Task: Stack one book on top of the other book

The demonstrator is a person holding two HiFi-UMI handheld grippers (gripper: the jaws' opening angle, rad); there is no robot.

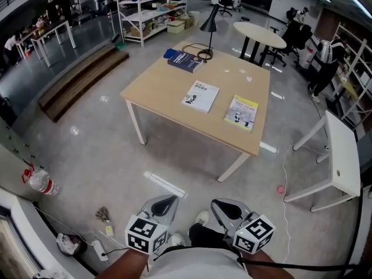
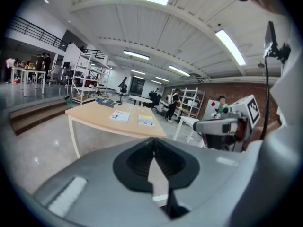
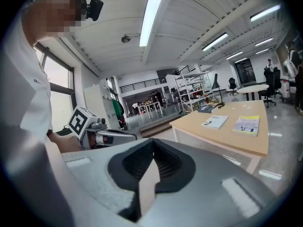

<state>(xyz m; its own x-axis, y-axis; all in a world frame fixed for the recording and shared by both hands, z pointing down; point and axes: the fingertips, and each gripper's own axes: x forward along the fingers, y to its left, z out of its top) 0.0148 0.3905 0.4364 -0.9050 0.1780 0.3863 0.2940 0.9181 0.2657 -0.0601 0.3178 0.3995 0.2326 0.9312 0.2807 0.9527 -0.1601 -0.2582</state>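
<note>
The left gripper (image 1: 164,204) and the right gripper (image 1: 224,207) are both low, close to the person's body and well apart from the wooden table (image 1: 168,89). Each has its jaws pressed together, with nothing between them. On the table a white book (image 1: 201,96) and a yellow book (image 1: 242,111) lie flat beside each other, not touching. A dark blue book (image 1: 185,61) lies near the far edge, just beside a black lamp (image 1: 208,28)

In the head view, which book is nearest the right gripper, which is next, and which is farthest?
1. Yellow-covered book, near right of the light wooden table.
2. White-covered book, middle of the table.
3. Dark blue book, far side.
</note>
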